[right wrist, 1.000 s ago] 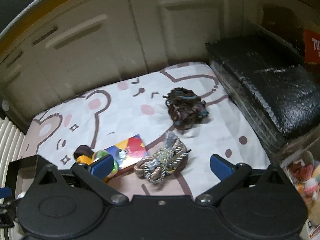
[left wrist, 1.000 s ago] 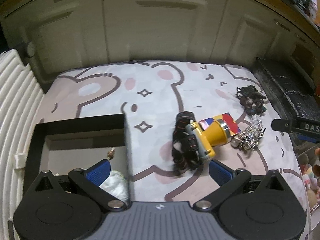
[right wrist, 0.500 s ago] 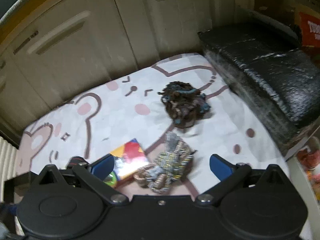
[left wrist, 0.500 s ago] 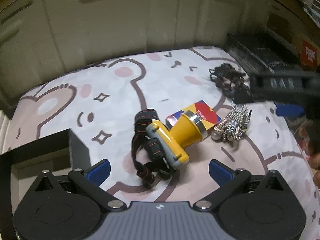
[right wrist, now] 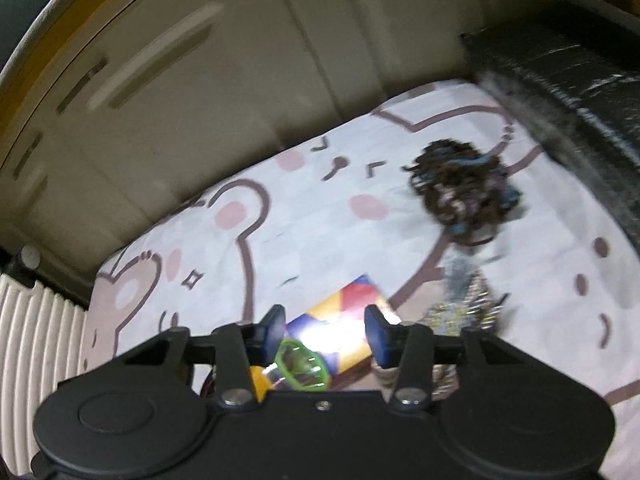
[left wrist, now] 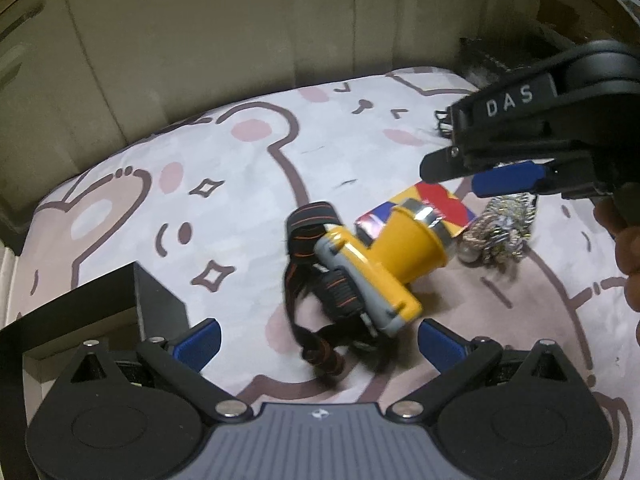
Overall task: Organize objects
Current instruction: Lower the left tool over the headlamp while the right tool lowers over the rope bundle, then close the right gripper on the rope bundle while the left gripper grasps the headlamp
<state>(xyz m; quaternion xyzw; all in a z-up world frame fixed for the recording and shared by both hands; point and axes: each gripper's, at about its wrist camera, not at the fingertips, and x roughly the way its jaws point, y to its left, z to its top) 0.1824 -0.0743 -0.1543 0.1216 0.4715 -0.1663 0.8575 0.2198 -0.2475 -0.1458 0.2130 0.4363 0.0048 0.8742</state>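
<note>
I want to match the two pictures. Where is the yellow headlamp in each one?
Left wrist view: the yellow headlamp lies mid-picture on the bear blanket.
Right wrist view: only its green-rimmed lens shows, bottom centre, below the gripper fingers.
Shared landmark: the colourful box just behind its lens.

Yellow headlamp (left wrist: 384, 264) w/ black strap betw. open L gripper (left wrist: 318, 344) fingers; R gripper (left wrist: 492, 172) above card box (left wrist: 436, 206).
</note>
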